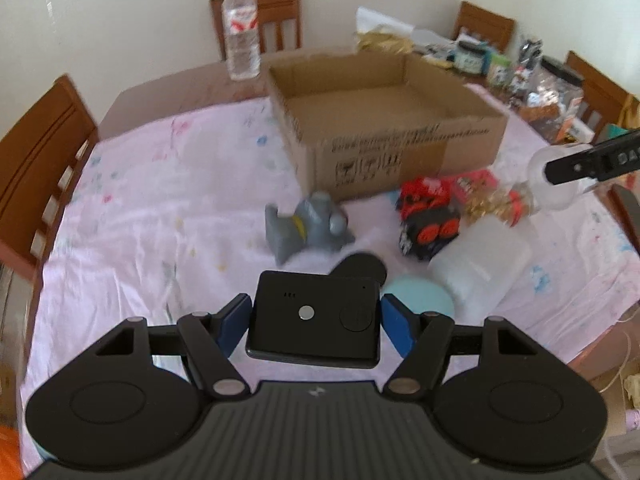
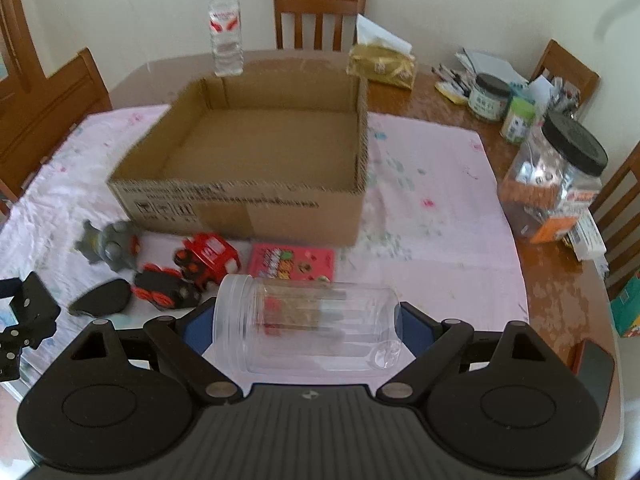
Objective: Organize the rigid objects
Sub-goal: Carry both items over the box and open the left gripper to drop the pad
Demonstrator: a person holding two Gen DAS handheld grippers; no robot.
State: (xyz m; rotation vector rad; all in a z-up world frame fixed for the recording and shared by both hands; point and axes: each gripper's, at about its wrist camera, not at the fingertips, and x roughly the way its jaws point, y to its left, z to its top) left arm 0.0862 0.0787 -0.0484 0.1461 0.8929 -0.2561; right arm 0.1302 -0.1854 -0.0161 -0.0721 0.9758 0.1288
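Note:
My left gripper (image 1: 315,318) is shut on a small black box-shaped device (image 1: 316,320), held above the pink cloth. My right gripper (image 2: 306,326) is shut on a clear plastic jar (image 2: 304,322) lying sideways between its blue pads; it also shows in the left wrist view (image 1: 550,184). The open cardboard box (image 2: 240,208) stands empty mid-table, also in the left wrist view (image 1: 400,156). In front of it lie a grey toy figure (image 1: 308,228), a red and black toy car (image 1: 428,216), a black lid (image 2: 102,298) and a pink card pack (image 2: 292,262).
A water bottle (image 2: 226,28) stands behind the box. A tissue pack (image 2: 382,62), small jars (image 2: 490,96) and a big black-lidded jar (image 2: 556,184) crowd the right side. A frosted container (image 1: 480,264) and light blue disc (image 1: 420,294) lie near the left gripper. Chairs surround the table.

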